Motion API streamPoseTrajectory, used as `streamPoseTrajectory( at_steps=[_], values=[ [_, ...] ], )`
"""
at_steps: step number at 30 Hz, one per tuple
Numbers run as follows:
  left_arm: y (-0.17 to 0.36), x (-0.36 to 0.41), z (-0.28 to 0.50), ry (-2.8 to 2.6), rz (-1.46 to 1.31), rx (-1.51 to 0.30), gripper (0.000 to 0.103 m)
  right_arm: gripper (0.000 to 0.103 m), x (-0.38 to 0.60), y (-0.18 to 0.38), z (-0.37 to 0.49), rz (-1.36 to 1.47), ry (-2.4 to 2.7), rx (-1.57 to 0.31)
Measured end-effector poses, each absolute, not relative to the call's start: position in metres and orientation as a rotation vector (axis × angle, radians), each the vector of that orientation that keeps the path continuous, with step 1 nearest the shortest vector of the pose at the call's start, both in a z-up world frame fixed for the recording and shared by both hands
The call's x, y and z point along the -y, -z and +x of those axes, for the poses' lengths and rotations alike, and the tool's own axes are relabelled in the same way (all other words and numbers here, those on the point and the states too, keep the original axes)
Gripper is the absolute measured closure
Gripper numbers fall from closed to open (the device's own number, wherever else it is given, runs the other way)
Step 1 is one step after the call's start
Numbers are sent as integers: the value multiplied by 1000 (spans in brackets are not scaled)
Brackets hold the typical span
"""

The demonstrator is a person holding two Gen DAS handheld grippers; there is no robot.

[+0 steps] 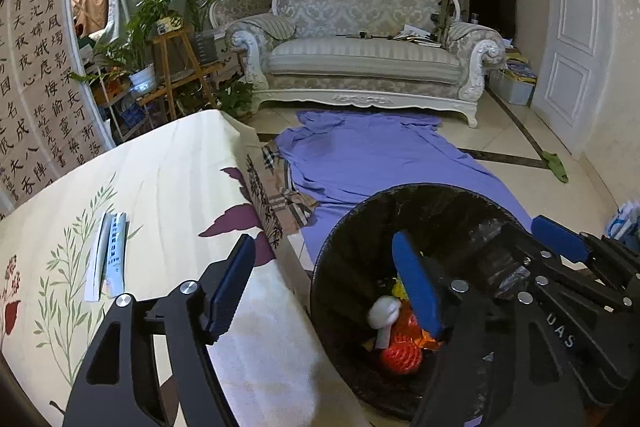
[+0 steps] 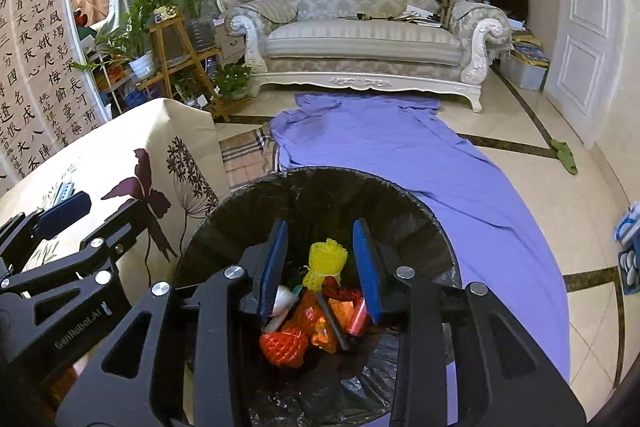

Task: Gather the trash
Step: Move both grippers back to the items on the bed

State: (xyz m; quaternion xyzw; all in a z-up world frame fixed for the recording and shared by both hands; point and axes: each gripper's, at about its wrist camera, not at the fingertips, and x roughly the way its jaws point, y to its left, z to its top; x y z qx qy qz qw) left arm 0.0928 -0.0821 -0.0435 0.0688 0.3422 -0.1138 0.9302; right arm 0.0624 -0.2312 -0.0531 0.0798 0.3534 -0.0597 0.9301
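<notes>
Two tongs (image 2: 320,267) hiding bin (image 2: 420,211) bottom, trash (image 2: 324,263) partly covered

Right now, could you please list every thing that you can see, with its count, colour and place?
trash bin: one, black liner, on the floor beside the table
mesh wrappers: several, yellow, orange, red, inside the bin
white wad: one, inside the bin
table: one, cream floral cloth, left
packets: two, white, on the table
cloth: one, purple, spread on the floor
sofa: one, white and grey, far wall
plants: several, green, far left
left gripper: open, empty, at the bin rim
right gripper: open, empty, above the bin
</notes>
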Motion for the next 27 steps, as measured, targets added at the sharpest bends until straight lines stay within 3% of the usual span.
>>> streamPoseTrajectory(
  at_steps=[11,16,27],
  values=[
    [40,67,92,192,121,-695,27,45,226,46,60,147,140,-705],
    [37,52,89,158,110,-689,26,40,215,40,61,143,123,-704],
    [37,-38,84,-48,60,-709,25,39,137,37,80,99,-60,-740]
  ],
)
